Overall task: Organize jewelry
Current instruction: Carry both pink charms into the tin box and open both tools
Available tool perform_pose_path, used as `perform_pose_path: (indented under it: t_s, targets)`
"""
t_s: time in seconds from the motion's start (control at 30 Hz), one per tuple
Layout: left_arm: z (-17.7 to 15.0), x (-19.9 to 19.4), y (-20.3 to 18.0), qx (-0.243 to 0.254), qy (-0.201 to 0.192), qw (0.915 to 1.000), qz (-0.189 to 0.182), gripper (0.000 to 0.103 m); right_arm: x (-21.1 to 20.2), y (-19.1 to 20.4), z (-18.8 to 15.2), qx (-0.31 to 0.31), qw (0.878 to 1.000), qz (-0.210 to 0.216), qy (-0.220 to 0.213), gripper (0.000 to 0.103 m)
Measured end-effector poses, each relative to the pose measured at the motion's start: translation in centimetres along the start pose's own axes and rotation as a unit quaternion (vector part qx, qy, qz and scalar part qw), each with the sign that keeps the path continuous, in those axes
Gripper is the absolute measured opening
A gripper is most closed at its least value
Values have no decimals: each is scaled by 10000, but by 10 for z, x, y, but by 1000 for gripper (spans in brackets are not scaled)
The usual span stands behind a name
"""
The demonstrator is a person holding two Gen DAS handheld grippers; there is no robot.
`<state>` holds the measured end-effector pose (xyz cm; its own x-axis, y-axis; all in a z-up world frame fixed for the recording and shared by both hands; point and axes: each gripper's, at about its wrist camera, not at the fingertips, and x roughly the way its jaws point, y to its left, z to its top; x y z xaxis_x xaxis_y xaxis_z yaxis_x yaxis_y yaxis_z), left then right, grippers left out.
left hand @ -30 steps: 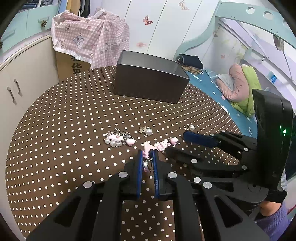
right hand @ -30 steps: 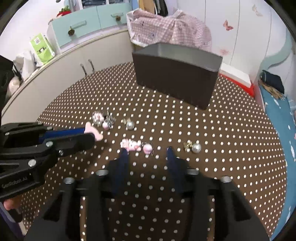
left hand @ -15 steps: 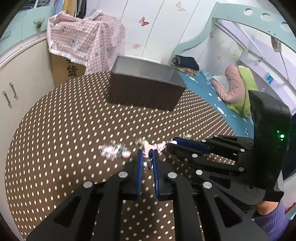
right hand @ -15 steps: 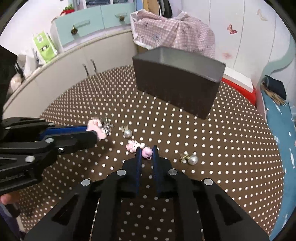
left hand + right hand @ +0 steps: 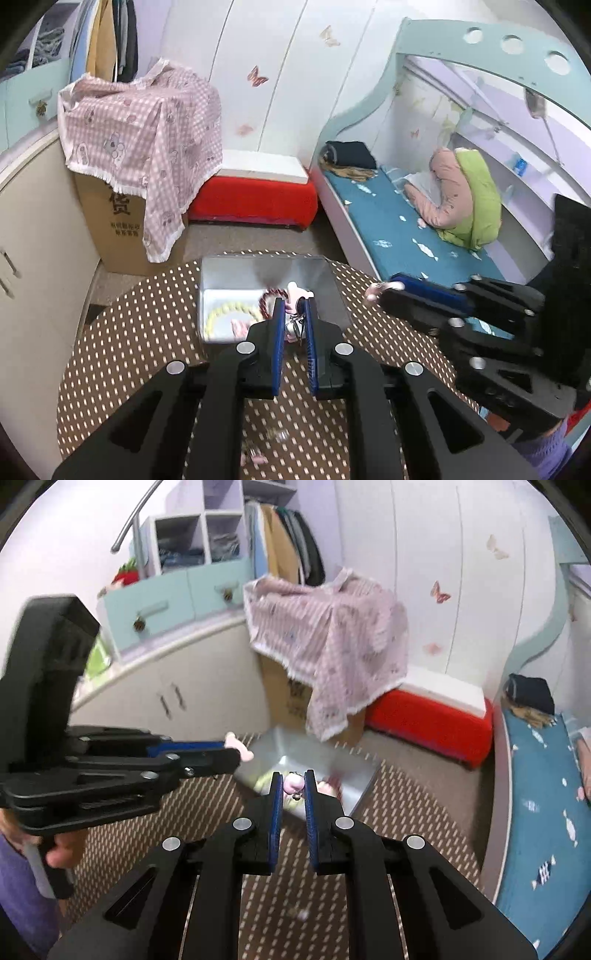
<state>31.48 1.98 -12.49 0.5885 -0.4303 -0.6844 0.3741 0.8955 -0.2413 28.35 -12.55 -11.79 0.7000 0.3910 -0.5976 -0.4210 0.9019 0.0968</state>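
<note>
left gripper (image 5: 294, 312) is up over the open box (image 5: 221, 275), its blue pads (image 5: 277, 339) closed down to a narrow gap and pinching a pink charm (image 5: 295, 293) with a bit of metal hanging under it. the charm pokes out past the fingertips, right above the box's near edge. inside the box, on the pale floor, a yellow bead bracelet (image 5: 225, 312) lies at the left and a dark red twisted cord loop (image 5: 271, 297) sits just beside it, with something small and pink near the front wall.

right gripper (image 5: 294, 786) is doing the same thing: pads (image 5: 275, 812) nearly together, a small pink earring (image 5: 293, 783) caught between the tips, dangling bit below, held over the box's near side. from the left camera the right gripper comes in from the right with pink showing at its tip, just right of the box.

the box stands at the far edge of the brown polka-dot tablecloth (image 5: 122, 354). more loose jewelry (image 5: 275, 435) lies blurred on the cloth at the near side, under the grippers. beyond the table, a pink checked cloth (image 5: 147, 122) drapes a cardboard carton (image 5: 110, 225), and a red bench (image 5: 255, 201) sits against the wall.
</note>
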Motion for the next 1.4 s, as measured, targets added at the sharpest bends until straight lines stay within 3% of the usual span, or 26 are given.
perform_pose_path:
  t_s: [0.13, 0.33, 0.77, 0.87, 1.2, 1.27, 1.33, 1.4]
  targets:
    - [15, 26, 9, -6, 222, 9997, 136, 9, 20, -13, 12, 114, 9999, -5, 87, 12]
    - [10, 56, 16, -26, 528, 9983, 254, 9, 57, -16, 7, 128, 9991, 8, 408, 12]
    - [0, 75, 20, -71, 803, 9963, 311, 11, 92, -24, -10, 303, 9965, 48, 777, 12]
    - [-1, 74, 20, -81, 785, 9963, 340, 26, 94, -23, -10, 324, 9963, 42, 797, 12]
    - [-5, 60, 18, -60, 717, 9967, 381, 27, 93, -23, -10, 419, 9958, 65, 805, 14]
    - [-7, 54, 18, -96, 691, 9969, 355, 31, 90, -23, -11, 465, 9958, 81, 779, 14]
    - [-8, 47, 18, -103, 615, 9973, 380, 46, 84, -23, -12, 479, 9961, 46, 739, 14]
    - [-11, 37, 18, -83, 494, 9978, 441, 47, 78, -21, -12, 476, 9965, 28, 686, 14]
